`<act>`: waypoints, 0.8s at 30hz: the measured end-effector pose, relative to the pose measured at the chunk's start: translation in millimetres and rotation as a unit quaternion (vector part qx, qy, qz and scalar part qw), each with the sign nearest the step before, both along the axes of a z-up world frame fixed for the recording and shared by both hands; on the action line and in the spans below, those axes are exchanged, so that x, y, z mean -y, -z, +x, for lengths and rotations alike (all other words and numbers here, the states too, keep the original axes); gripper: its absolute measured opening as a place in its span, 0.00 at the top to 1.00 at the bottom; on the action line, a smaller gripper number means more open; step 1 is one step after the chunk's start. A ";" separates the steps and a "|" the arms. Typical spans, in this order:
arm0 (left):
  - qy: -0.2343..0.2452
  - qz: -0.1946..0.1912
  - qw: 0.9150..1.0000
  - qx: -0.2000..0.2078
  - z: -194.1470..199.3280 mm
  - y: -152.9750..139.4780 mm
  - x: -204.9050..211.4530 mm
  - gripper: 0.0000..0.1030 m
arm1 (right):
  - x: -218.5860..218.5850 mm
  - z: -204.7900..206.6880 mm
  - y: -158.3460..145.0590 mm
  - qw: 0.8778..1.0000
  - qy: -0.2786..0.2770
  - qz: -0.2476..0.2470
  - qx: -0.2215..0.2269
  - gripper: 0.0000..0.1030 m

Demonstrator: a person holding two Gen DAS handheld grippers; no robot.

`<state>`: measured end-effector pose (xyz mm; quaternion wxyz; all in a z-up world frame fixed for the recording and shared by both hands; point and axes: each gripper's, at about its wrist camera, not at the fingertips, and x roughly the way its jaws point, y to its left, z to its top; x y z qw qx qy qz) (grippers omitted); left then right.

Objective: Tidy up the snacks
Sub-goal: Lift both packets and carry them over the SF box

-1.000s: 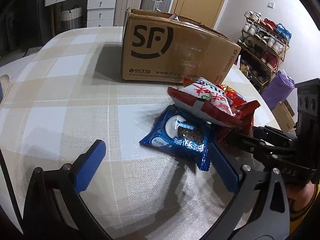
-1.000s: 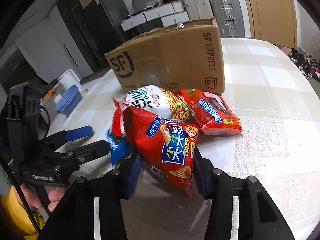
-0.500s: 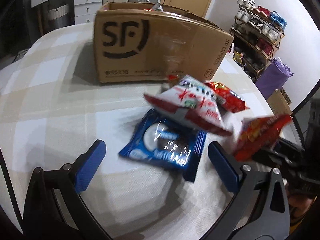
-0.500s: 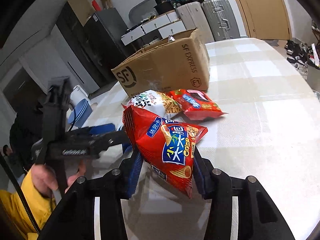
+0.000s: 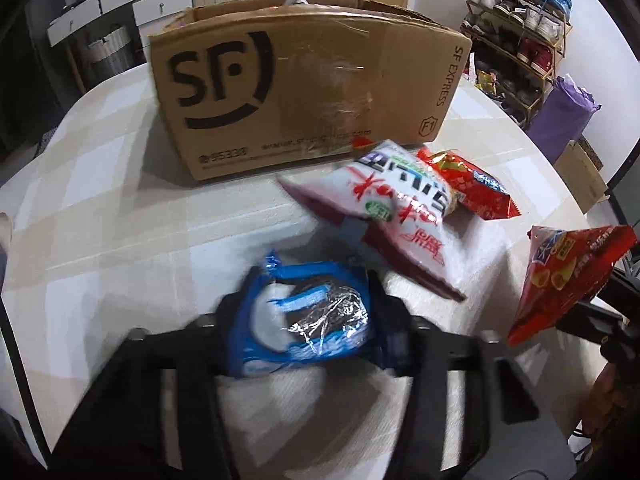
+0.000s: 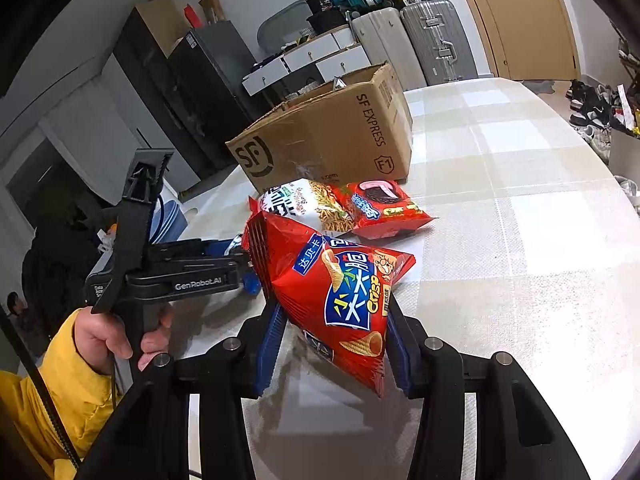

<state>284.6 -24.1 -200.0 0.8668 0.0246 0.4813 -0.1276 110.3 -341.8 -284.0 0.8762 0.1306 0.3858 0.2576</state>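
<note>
My left gripper (image 5: 308, 320) is shut on a blue cookie packet (image 5: 304, 316), crumpled between its pads just above the table. My right gripper (image 6: 332, 344) is shut on a red crisp bag (image 6: 340, 296) and holds it up off the table; the bag also shows at the right of the left wrist view (image 5: 560, 280). A white and red noodle snack bag (image 5: 392, 216) and a red cookie packet (image 5: 472, 188) lie in front of the open SF cardboard box (image 5: 304, 84).
The checked tablecloth (image 5: 112, 216) covers a round table. A shoe rack (image 5: 520, 28) and a purple bag (image 5: 560, 116) stand beyond the table's right edge. Drawers and suitcases (image 6: 420, 44) stand behind the box.
My left gripper moved forward and closed on the blue cookie packet, which was lying flat before. My right gripper lifted the red crisp bag higher and away from the pile.
</note>
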 end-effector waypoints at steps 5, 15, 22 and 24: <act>0.003 -0.022 1.000 -0.004 -16.4 -4.2 -10.0 0.58 | -3.1 -5.6 -6.5 1.000 -0.003 0.003 0.008 0.55; -0.013 -0.032 0.999 0.037 -73.4 -39.1 -35.5 0.58 | -17.7 -28.0 -34.4 0.999 -0.018 0.009 0.037 0.55; -0.009 -0.041 0.996 0.078 -130.8 -74.6 -46.2 0.58 | -22.9 -40.5 -53.5 0.998 -0.022 0.033 0.048 0.55; -0.009 -0.048 0.995 0.085 -142.5 -79.4 -48.5 0.58 | -24.4 -44.8 -58.4 0.998 -0.024 0.035 0.052 0.55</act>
